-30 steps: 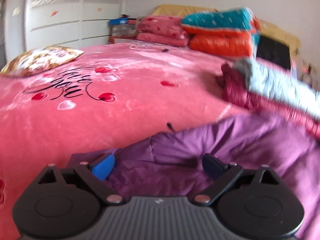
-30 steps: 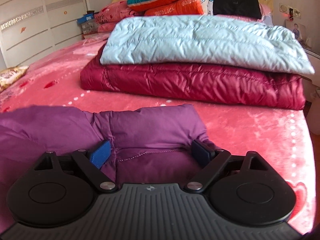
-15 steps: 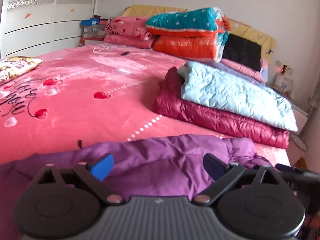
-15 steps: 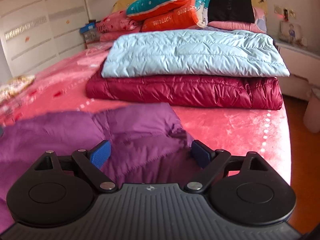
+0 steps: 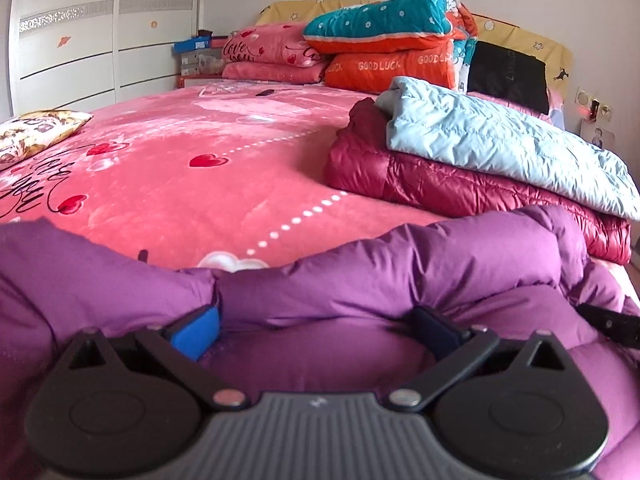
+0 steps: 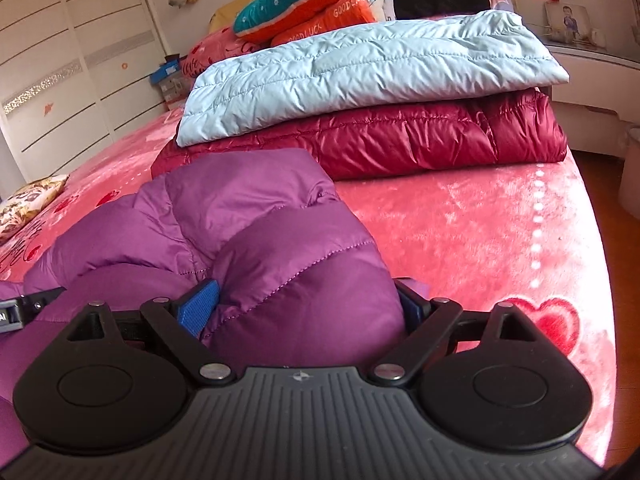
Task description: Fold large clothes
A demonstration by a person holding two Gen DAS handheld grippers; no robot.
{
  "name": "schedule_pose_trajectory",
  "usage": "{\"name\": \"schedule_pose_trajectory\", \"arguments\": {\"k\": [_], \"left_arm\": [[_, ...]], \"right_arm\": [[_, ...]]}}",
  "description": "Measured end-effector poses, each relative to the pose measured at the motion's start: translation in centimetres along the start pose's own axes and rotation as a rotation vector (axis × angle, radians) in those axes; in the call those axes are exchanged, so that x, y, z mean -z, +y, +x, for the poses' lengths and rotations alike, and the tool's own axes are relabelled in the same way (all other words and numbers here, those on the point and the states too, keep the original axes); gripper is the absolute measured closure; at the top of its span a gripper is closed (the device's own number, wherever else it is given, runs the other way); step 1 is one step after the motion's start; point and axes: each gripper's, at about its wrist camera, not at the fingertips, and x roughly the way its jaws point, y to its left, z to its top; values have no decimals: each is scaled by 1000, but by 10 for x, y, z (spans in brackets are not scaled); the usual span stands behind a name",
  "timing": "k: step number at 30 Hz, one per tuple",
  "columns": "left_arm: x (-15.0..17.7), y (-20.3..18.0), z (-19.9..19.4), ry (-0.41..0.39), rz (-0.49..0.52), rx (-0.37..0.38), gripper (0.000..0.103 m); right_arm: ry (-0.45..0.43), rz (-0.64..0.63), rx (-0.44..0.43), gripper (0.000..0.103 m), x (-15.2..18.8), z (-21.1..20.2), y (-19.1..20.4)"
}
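A puffy purple down jacket (image 5: 400, 272) lies at the near edge of the pink bed cover (image 5: 180, 184). My left gripper (image 5: 316, 332) rests low on it, its jaws wide and opening, with a thick roll of the jacket lying across the fingertips. In the right wrist view, a doubled-over end of the jacket (image 6: 240, 208) bulges up between the wide jaws of my right gripper (image 6: 304, 308). It touches both pads and partly hides the right one. The two grippers sit side by side on the jacket.
A folded light blue jacket (image 6: 360, 68) lies on a folded maroon one (image 6: 400, 136) just beyond the purple jacket. Pillows and quilts (image 5: 392, 40) are piled at the headboard. A patterned cushion (image 5: 36, 132) lies far left. The bed edge and floor (image 6: 616, 240) are at the right.
My left gripper has swept to the right along the bed toward the folded stack. The purple jacket's right end has been folded over into a bulge between the right jaws.
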Motion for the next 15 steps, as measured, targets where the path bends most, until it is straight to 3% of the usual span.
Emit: {"name": "schedule_pose_trajectory", "arguments": {"k": [10, 15], "left_arm": [[-1, -2, -6, -13, 17, -2, 1], [-9, -6, -50, -61, 51, -13, 5]], "right_arm": [[-12, 18, -17, 0, 3, -4, -4], [27, 83, -14, 0, -2, -20, -9]]}}
